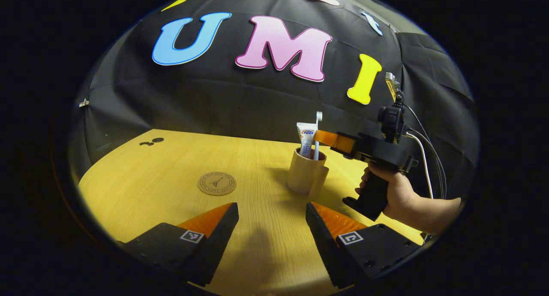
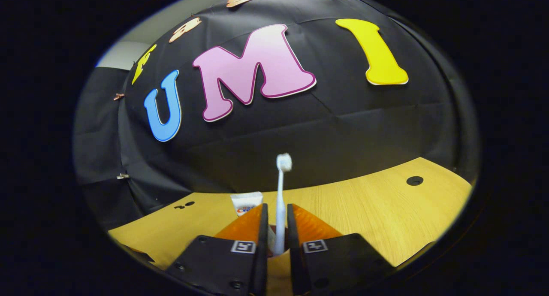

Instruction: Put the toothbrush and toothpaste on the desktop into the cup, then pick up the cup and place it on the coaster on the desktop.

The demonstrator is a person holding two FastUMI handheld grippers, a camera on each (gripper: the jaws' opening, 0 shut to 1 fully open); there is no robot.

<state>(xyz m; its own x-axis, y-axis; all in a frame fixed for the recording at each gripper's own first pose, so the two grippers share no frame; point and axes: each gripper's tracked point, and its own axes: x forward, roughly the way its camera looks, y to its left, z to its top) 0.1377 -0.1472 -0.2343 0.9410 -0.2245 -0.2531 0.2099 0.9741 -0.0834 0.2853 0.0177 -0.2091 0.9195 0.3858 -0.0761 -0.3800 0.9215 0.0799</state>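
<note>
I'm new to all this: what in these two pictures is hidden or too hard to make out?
- Left gripper view: the lower ends of the toothbrush and toothpaste are hidden inside the cup.
- Left gripper view: the markings on the coaster are too small to make out.
- Right gripper view: the right hand-held gripper covers the cup; whether its fingers press the toothbrush cannot be told.
- Left gripper view: the person's arm is cut off at the edge.

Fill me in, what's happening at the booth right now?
A person is loading a cup on the wooden desk. The toothpaste already stands in it, and the right tool has the toothbrush upright between its fingers, in the cup; whether both fingers press on it can't be told. The left tool is open, holding nothing. The coaster sits bare, left of the cup.
</note>
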